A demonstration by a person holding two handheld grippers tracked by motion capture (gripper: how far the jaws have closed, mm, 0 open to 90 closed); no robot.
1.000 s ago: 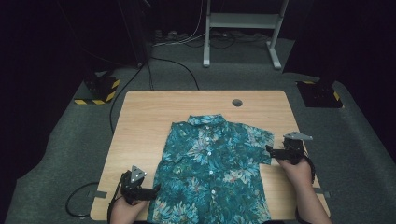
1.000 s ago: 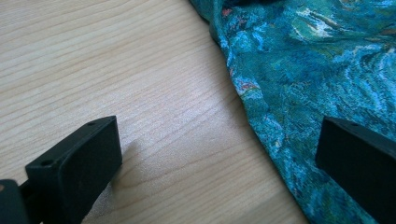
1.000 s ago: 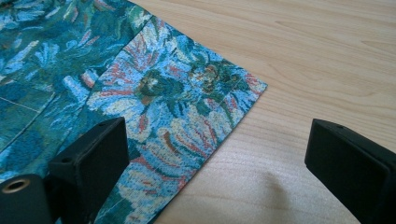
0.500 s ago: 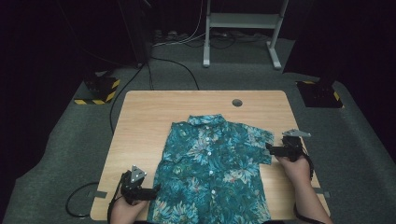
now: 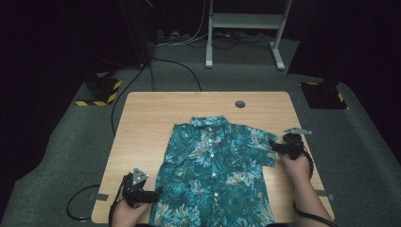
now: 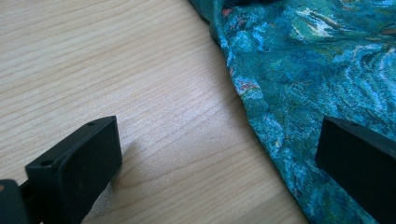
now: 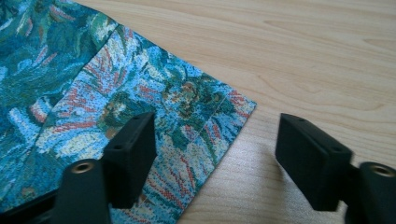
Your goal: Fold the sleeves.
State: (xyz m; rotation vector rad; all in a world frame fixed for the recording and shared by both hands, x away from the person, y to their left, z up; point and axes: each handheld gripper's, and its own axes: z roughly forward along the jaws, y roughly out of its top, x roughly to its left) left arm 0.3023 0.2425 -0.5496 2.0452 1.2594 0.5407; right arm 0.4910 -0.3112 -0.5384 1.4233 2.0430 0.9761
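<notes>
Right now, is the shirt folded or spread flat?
Spread flat: the shirt lies face up on the table, both short sleeves out, collar away from the person.

The short-sleeved shirt (image 5: 215, 177) is teal with a leaf pattern in light blue, white and small red spots. The table (image 5: 151, 123) is light wood with fine grain. Gripper jaws are black.

Teal shirt (image 5: 213, 175), leafy floral print in blues and greens with small red flecks, lies flat on wooden table (image 5: 156, 118), front up, buttoned. Collar points toward far edge, hem toward near edge. Short sleeves spread to both sides. Fabric mostly smooth, slight ripples along side seam (image 6: 261, 121). Sleeve cuff (image 7: 205, 126) flat on wood, hem stitched, corner sharp. Shirt sits right of table centre, lower part reaching near edge.
</notes>
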